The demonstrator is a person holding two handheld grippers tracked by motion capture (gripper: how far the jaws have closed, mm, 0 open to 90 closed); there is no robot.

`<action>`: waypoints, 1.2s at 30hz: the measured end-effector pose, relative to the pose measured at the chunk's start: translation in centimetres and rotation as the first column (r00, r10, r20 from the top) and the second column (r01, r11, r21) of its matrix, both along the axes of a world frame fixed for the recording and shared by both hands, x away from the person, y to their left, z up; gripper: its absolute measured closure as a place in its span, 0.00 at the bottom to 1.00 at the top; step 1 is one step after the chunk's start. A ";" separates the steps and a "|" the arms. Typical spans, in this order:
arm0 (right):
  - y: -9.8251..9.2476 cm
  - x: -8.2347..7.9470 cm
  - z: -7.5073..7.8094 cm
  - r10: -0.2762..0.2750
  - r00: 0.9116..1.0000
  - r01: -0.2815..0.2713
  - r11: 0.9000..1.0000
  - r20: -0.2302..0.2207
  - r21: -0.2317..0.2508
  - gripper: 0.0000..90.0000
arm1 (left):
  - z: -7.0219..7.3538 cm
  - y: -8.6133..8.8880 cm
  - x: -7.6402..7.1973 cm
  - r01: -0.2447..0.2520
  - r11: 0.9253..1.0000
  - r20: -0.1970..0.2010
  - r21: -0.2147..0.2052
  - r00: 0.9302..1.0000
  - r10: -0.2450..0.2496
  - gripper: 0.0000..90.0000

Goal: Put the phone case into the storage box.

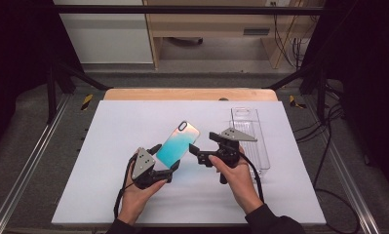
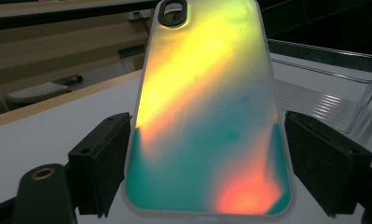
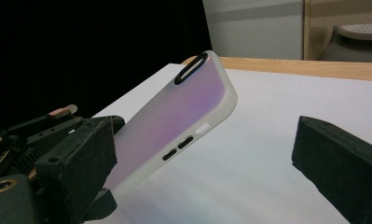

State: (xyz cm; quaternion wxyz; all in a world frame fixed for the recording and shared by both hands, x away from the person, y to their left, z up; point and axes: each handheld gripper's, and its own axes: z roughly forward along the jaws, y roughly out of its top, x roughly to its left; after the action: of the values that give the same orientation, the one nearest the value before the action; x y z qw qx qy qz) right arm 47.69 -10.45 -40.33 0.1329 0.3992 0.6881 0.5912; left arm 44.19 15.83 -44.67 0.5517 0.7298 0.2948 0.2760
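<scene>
The left gripper [image 1: 164,157] held the iridescent phone case [image 1: 178,142] clamped by its edges, tilted above the white bench [image 1: 109,146], while the right gripper [image 1: 200,147] stood open beside it, the clear tray [image 1: 260,146] apparently yet to receive it.

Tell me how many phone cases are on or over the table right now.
1. The phone case is held up, tilted, in the left gripper, near the table's middle. The clear box to the right looks empty.
</scene>
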 end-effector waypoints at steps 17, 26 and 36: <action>0.5 0.0 -0.2 0.009 1.000 -0.009 1.000 -0.008 0.005 0.08 | 0.0 -0.3 -0.1 0.013 1.000 0.004 0.002 1.000 -0.013 0.18; 0.8 0.3 -0.3 0.012 1.000 -0.012 1.000 -0.013 0.005 0.12 | 0.1 -0.7 -0.3 0.029 1.000 0.012 0.012 1.000 -0.029 0.18; 0.4 1.2 0.9 0.060 0.998 -0.062 0.994 -0.027 -0.087 0.28 | 0.3 -0.8 -0.5 0.034 0.999 0.026 0.012 0.999 -0.034 0.18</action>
State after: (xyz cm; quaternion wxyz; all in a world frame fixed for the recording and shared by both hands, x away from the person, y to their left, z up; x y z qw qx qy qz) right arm 48.93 -10.06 -39.47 0.1236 0.3789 0.7269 0.5592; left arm 43.71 15.07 -44.40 0.5560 0.7341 0.2735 0.2777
